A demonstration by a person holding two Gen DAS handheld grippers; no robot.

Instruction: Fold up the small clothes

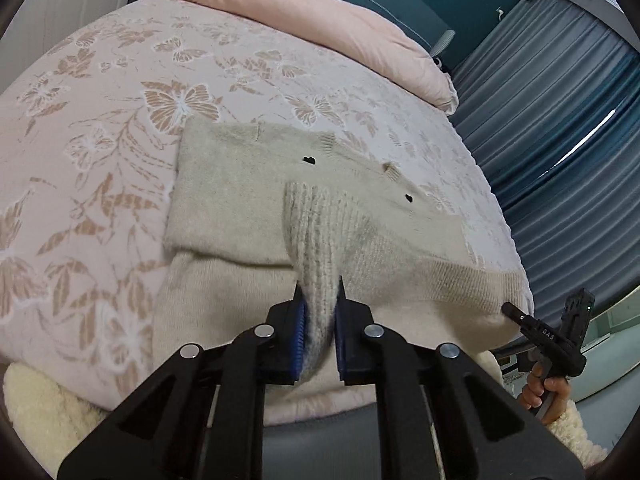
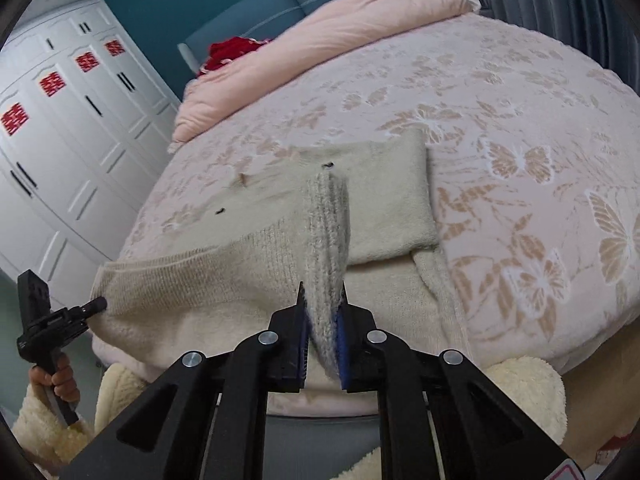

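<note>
— Where's the sweater (image 1: 240,200)?

— Spread on the bed (image 1: 100,160), near the foot end, cream on the pink butterfly cover. One side is folded in over the body, and two small dark marks show near the neck.

— And the left gripper (image 1: 320,292)?

— Its camera shows the blue pads closed on a ribbed cuff (image 1: 316,240), which stands up from between the fingers, lifted off the rest of the knit.

— The right gripper (image 2: 323,292)?

— The same in its own camera: fingers clamped on a ribbed cuff, the sleeve running away from it across the sweater.

— Anything more from the side?

— In each wrist view the other gripper sits at the edge, its tip against the sweater's hem corner at the bed's edge. From there I cannot tell how its fingers stand.

— What's behind?

— A pink duvet (image 1: 280,12) bunched at the head of the bed, blue curtains (image 1: 560,120), and white wardrobe doors (image 2: 72,128).
</note>
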